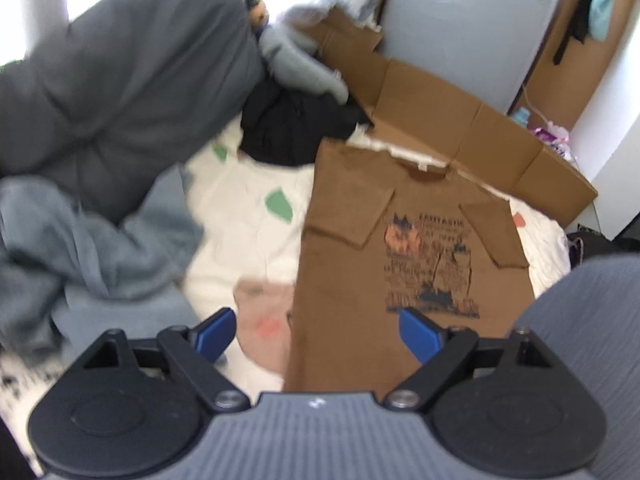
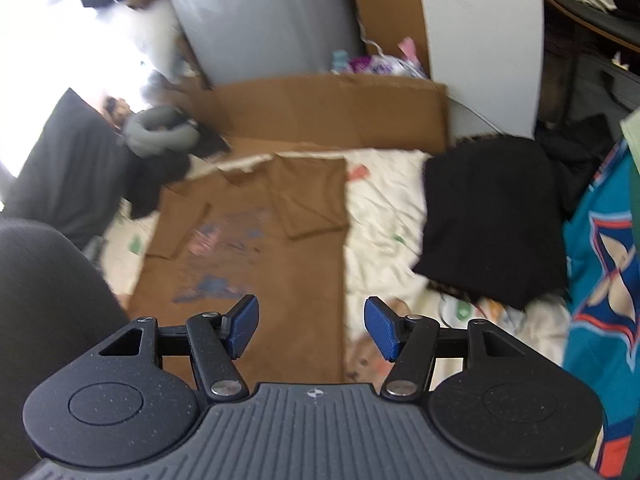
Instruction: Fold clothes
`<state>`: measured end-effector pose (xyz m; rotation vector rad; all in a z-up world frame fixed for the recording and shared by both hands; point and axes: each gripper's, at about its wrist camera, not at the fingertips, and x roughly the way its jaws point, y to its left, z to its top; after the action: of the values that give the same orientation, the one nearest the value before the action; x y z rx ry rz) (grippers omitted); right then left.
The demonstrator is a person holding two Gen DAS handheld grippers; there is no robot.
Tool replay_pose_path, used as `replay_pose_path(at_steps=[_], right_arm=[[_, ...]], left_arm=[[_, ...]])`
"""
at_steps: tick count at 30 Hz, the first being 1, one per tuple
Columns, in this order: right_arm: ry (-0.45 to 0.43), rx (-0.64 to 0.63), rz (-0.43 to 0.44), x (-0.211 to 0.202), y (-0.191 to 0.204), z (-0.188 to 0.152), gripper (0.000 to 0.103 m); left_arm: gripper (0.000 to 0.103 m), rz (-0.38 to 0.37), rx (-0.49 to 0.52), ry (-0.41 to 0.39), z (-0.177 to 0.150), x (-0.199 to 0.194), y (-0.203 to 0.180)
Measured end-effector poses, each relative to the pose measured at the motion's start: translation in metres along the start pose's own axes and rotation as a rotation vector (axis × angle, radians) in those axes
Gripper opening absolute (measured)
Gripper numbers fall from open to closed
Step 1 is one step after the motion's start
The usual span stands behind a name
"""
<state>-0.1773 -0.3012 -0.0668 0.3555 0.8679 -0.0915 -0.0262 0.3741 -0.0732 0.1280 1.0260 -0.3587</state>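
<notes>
A brown printed T-shirt (image 1: 360,280) lies flat on a white patterned sheet (image 1: 240,220), both sleeves folded in over its chest. The left wrist view has my left gripper (image 1: 318,336) open above the shirt's bottom left corner, nothing between its blue pads. The right wrist view shows the same T-shirt (image 2: 280,248) running away from me, with my right gripper (image 2: 310,328) open over its bottom right edge and holding nothing. A folded black garment (image 2: 492,220) rests on the sheet (image 2: 384,216) to the right of the shirt.
Flattened cardboard (image 1: 460,120) stands along the far side of the bed. A grey blanket (image 1: 80,248), dark pillow (image 1: 120,80) and black clothing (image 1: 296,128) crowd the left. A teal patterned garment (image 2: 600,280) hangs at the right. A person's knee (image 1: 592,340) rises beside the shirt.
</notes>
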Motion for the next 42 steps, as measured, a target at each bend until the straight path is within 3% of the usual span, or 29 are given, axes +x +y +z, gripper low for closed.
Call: replay_pose_path(at_steps=[4, 9, 17, 25, 31, 33, 42], right_arm=[[0.044, 0.018, -0.051, 0.023, -0.009, -0.026, 0.065], [0.113, -0.001, -0.051, 0.056, -0.015, -0.056, 0.064], [0.185, -0.051, -0.027, 0.115, -0.018, -0.097, 0.064], [0.259, -0.055, -0.001, 0.185, -0.025, -0.139, 0.047], [0.293, -0.037, 0.015, 0.215, -0.034, -0.151, 0.046], [0.316, -0.036, 0.022, 0.225, -0.037, -0.154, 0.038], [0.388, -0.030, 0.030, 0.254, -0.050, -0.160, 0.038]], left_arm=[[0.087, 0.002, -0.034, 0.053, -0.016, 0.020, 0.013], [0.080, 0.005, -0.074, 0.114, -0.034, 0.045, 0.027], [0.079, 0.027, -0.113, 0.155, -0.036, 0.066, 0.036], [0.079, 0.054, -0.145, 0.196, -0.038, 0.086, 0.043], [0.079, 0.073, -0.153, 0.225, -0.040, 0.095, 0.046], [0.079, 0.079, -0.152, 0.235, -0.041, 0.098, 0.046], [0.079, 0.092, -0.133, 0.268, -0.044, 0.110, 0.042]])
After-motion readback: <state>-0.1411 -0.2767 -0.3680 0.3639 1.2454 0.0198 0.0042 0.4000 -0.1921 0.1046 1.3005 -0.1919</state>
